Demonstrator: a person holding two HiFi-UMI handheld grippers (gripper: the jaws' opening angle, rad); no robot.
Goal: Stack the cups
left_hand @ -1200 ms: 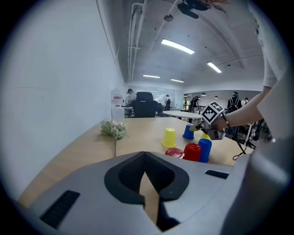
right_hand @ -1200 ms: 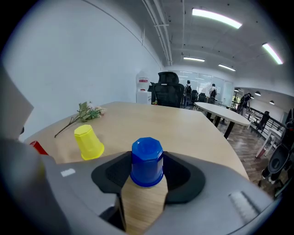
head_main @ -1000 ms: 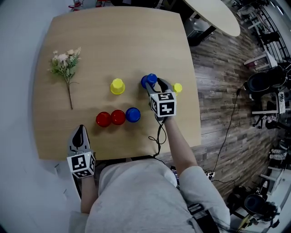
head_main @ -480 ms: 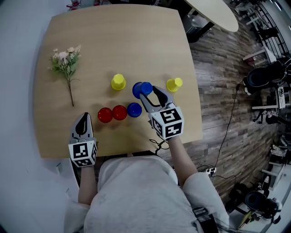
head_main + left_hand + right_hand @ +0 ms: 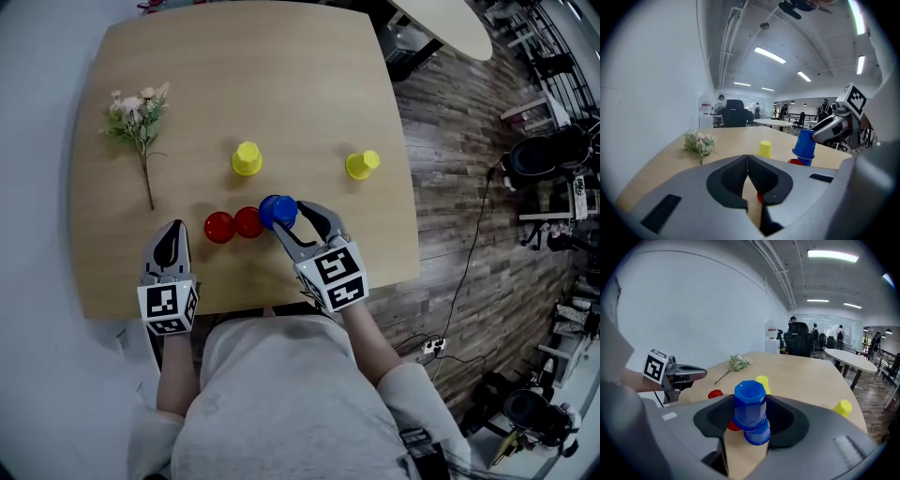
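My right gripper [image 5: 287,217] is shut on an upside-down blue cup [image 5: 277,211], held between its jaws [image 5: 749,405]. The cup hangs just over a second upside-down blue cup [image 5: 759,435] on the wooden table [image 5: 234,75], its rim low around that cup's top [image 5: 806,161]. Two red cups [image 5: 218,226] [image 5: 247,221] stand in a row to the left. One yellow cup [image 5: 247,158] stands further back, another [image 5: 361,165] to the right. My left gripper [image 5: 171,232] rests shut and empty near the table's front edge [image 5: 747,157].
A sprig of artificial flowers [image 5: 139,122] lies at the table's left. The table's right edge [image 5: 405,187] drops to a wood-plank floor [image 5: 450,216]. Another round table [image 5: 450,33] stands at the far right.
My right gripper has carried the blue cup toward me and to the left, from beside the right yellow cup to above the other blue cup. The left gripper has barely moved.
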